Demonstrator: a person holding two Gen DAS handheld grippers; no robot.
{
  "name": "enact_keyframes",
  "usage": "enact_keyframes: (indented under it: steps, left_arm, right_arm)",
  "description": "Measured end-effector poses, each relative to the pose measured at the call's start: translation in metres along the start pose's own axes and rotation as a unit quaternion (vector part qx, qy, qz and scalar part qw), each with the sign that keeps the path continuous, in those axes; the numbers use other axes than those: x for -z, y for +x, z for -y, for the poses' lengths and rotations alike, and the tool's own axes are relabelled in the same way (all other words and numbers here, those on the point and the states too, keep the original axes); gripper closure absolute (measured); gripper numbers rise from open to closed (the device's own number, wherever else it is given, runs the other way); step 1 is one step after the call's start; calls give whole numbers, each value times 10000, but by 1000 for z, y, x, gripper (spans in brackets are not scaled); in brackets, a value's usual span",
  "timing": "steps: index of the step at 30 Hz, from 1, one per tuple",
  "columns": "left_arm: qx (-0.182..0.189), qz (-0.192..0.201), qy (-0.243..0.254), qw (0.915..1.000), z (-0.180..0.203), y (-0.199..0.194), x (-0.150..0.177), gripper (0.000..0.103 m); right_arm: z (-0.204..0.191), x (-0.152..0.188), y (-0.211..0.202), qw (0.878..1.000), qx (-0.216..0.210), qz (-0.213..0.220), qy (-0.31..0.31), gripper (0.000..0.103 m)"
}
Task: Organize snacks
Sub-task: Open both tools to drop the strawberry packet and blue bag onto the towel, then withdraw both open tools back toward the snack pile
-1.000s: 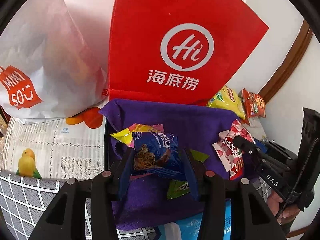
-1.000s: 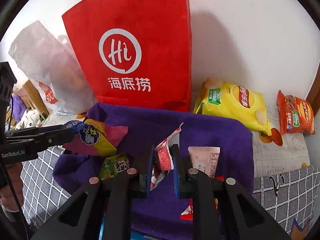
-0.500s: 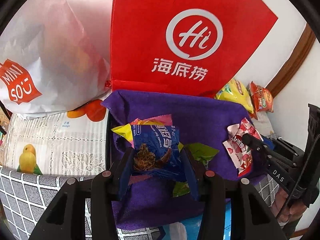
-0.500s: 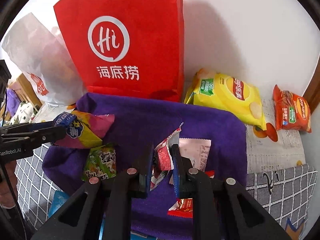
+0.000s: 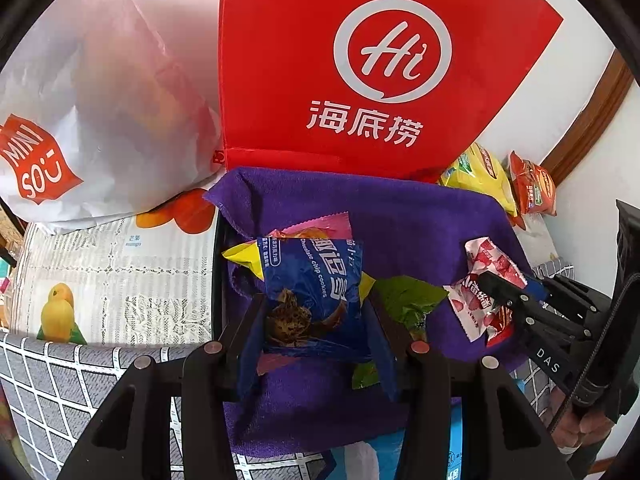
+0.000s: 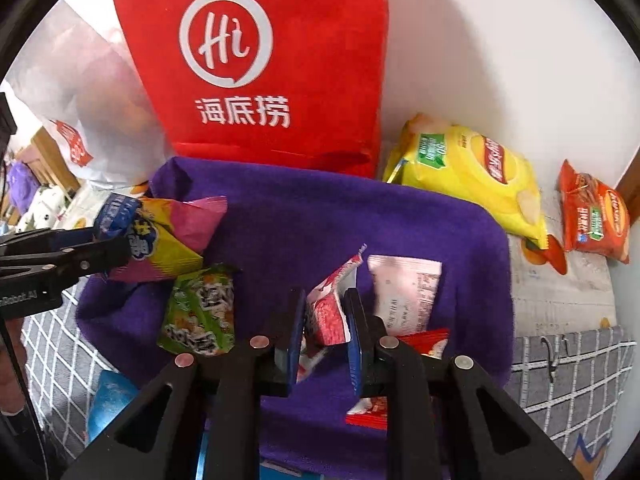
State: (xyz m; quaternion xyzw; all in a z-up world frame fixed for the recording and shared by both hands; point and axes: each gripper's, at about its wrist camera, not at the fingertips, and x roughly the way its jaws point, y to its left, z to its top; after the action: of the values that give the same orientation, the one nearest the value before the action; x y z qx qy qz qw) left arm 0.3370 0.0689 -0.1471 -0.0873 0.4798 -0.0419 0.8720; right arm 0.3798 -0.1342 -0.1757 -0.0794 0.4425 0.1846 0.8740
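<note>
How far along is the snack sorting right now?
Done: nothing visibly sorted. In hand: the left gripper clamps the blue cookie packet; the right gripper, jaws opening, has the red-and-white packet between them. Left: green packet and pink wrapper on the purple cloth.

Between my left jaws: blue cookie packet (image 5: 316, 280) with white lettering, stacked on a yellow-and-pink one.
Between my right jaws: red-and-white strawberry-print packet (image 6: 332, 304).
Under both: I see a plain purple towel (image 6: 320, 216).
Left of my right jaws: green packet (image 6: 200, 312), black-and-white print.
Beyond my jaws: red bag (image 6: 264, 64) with white circle logo; white bag (image 5: 100, 120) with red-orange label.
Far right: yellow chip bag (image 6: 468, 172); orange packet (image 6: 592, 216).
Tabletop: grey cloth (image 5: 60, 376), white grid.
</note>
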Motion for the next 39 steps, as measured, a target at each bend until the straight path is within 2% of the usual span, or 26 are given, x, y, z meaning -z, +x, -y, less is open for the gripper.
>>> enact_keyframes:
  steps: [4,9,13,16,18,20,23,29,32,35,39]
  left_arm:
    - [10,-74,-12,10000,1,4,1,58]
    - [38,-195,-9,9998,3,10,3,58]
    - [77,-217,-24,9997,6,11,4,58]
    - [174,-228,13,9996,8,10,4,49]
    - [258,-196,49,9995,11,8,4,35]
    - [245,-144,93,9996,14,5,4,27]
    - [321,-63,146,9994,17,0,3,27]
    - [630,142,164,9978,19,-15,3,26]
    - [711,257,243,9968,21,-22,3,20]
    - [641,245,301,9972,25,-23,4,20]
    - [685,187,260,9971,25,-24,3,20]
  right_arm:
    - [6,0,0,9998,171,-18,58,79]
    - [8,-1,-4,9981,615,60,-43,61]
    - [9,-4,-15,9976,637,265,-39,50]
    - [8,-7,-26,9968,637,488,26,40]
    - [8,-8,-30,9962,641,585,39,39]
    - [8,-9,-30,9960,655,604,47,39]
    - [8,-10,-32,9958,647,636,103,39]
    - [14,-13,-40,9957,340,726,467,36]
    - [18,-13,-45,9943,354,806,604,33]
    - [22,-12,-52,9932,339,882,678,26]
    - [23,-13,-57,9927,520,846,684,26]
